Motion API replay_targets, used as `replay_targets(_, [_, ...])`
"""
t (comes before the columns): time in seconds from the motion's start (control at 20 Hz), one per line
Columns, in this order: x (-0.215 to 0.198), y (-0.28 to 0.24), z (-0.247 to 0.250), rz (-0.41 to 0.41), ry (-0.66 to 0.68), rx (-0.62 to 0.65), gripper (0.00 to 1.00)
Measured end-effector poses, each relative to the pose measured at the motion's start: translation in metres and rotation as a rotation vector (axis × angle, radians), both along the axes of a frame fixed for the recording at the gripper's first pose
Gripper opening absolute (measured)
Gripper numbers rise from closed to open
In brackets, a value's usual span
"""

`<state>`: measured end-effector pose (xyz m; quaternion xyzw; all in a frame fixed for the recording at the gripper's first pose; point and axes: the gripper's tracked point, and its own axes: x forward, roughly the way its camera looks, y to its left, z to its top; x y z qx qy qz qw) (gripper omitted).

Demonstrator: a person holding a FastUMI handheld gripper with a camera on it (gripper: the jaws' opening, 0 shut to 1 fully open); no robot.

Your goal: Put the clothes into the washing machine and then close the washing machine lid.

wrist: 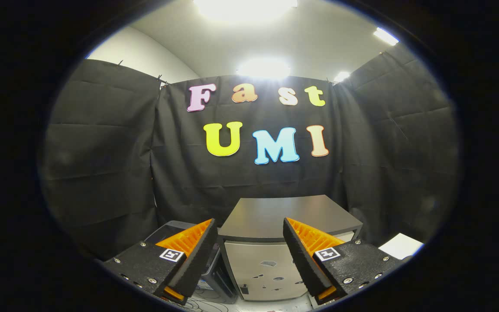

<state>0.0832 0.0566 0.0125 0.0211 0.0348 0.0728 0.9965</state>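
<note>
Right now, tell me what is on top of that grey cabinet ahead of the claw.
The grey cabinet's flat dark top looks bare as far as it shows. The open claw holds nothing; its orange-backed fingers cover the top's front corners.

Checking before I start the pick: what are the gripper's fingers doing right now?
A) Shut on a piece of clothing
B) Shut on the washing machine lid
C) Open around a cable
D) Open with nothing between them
D: the gripper has its fingers spread apart with nothing held between them, and through the gap you see the grey box-shaped machine with its flat dark top, standing beyond them.
</note>
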Motion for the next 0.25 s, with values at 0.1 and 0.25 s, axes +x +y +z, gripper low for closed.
replay_targets(0.1, [-0.0032,-0.0017,0.0011,-0.003,-0.006,0.007,0.94])
replay_targets(0.25, [-0.0039,-0.0029,-0.0002,-0.002,-0.008,-0.002,0.94])
